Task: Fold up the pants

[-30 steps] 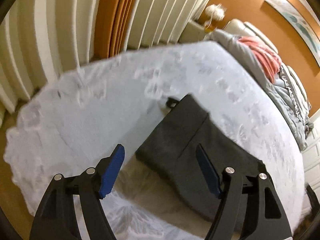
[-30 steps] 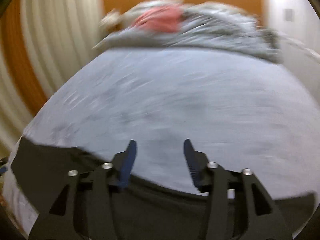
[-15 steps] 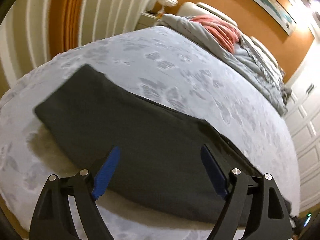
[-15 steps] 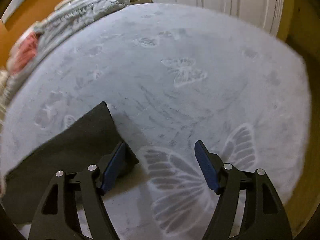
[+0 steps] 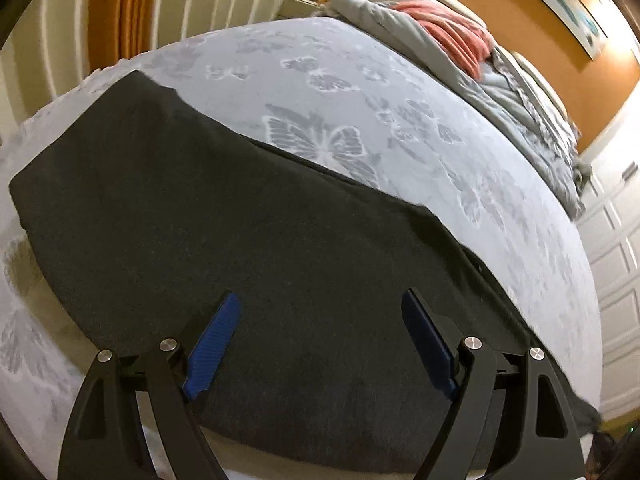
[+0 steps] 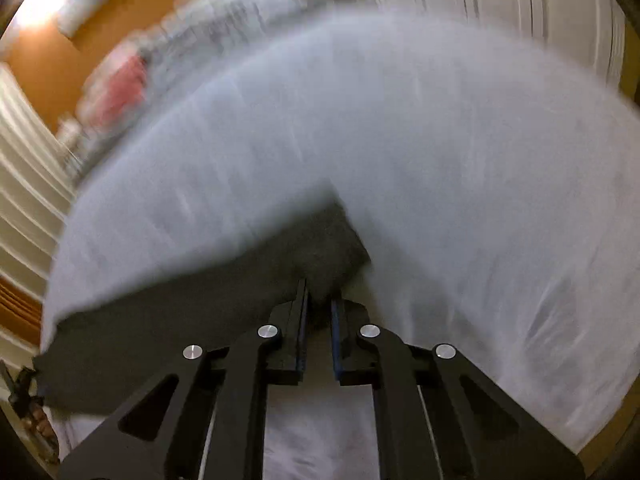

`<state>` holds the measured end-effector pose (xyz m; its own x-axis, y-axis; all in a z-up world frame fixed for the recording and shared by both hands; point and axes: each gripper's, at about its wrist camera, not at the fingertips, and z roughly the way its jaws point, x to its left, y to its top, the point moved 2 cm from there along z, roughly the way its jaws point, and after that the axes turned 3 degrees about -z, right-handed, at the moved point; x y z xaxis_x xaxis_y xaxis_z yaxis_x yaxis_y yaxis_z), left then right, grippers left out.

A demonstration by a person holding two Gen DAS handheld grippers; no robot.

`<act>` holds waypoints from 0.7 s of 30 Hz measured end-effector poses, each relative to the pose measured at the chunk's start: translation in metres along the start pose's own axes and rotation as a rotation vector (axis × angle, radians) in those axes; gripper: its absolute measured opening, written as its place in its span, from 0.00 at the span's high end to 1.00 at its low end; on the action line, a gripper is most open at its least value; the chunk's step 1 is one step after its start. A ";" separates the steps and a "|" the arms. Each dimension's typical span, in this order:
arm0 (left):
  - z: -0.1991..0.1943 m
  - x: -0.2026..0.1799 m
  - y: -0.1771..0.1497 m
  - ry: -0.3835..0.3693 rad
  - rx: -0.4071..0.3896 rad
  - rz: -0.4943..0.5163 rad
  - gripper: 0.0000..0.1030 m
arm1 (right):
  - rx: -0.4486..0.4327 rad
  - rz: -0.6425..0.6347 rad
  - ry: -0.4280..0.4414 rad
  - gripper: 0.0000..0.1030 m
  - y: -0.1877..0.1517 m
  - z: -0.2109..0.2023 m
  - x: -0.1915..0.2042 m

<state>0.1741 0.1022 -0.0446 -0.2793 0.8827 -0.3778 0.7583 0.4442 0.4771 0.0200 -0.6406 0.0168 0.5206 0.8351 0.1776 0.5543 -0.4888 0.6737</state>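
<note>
Dark grey pants (image 5: 240, 220) lie as one long flat band across the near side of the bed. My left gripper (image 5: 320, 300) hangs just above the band's near half, open wide, its blue pads (image 5: 216, 340) clear of the cloth. In the blurred right wrist view, my right gripper (image 6: 319, 296) is closing on the end corner of the pants (image 6: 200, 312). Dark cloth sits pinched between its nearly touching fingers.
The bed has a pale grey sheet with butterfly prints (image 5: 400, 120). A rumpled grey duvet with a pink cloth (image 5: 460, 36) is piled at the head. Striped curtains (image 5: 200, 0) hang on the left and white panelled doors (image 5: 616, 280) stand on the right.
My left gripper has come nearer over the pants, which now fill more of its view. My right gripper swung round from the bare sheet and its jaws closed on the pants' corner.
</note>
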 end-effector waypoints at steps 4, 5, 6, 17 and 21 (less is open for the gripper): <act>-0.002 0.001 0.000 0.013 0.001 0.013 0.22 | 0.088 -0.009 -0.413 0.52 -0.022 0.019 -0.043; -0.004 0.002 0.000 0.009 -0.001 0.008 0.22 | 0.096 0.049 -0.328 0.54 -0.026 0.017 -0.049; -0.005 0.002 0.000 0.006 -0.002 0.004 0.22 | 0.086 0.098 -0.269 0.54 -0.026 0.011 -0.052; -0.015 0.008 0.001 -0.016 0.006 -0.031 0.22 | 0.219 0.178 -0.011 0.33 -0.046 0.064 -0.007; -0.025 0.019 0.006 -0.021 -0.009 -0.060 0.22 | 0.194 0.172 -0.012 0.90 -0.035 0.066 0.012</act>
<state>0.1584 0.1261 -0.0287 -0.3119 0.8512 -0.4222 0.7351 0.4977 0.4604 0.0500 -0.6299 -0.0517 0.6252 0.7329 0.2681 0.5705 -0.6637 0.4838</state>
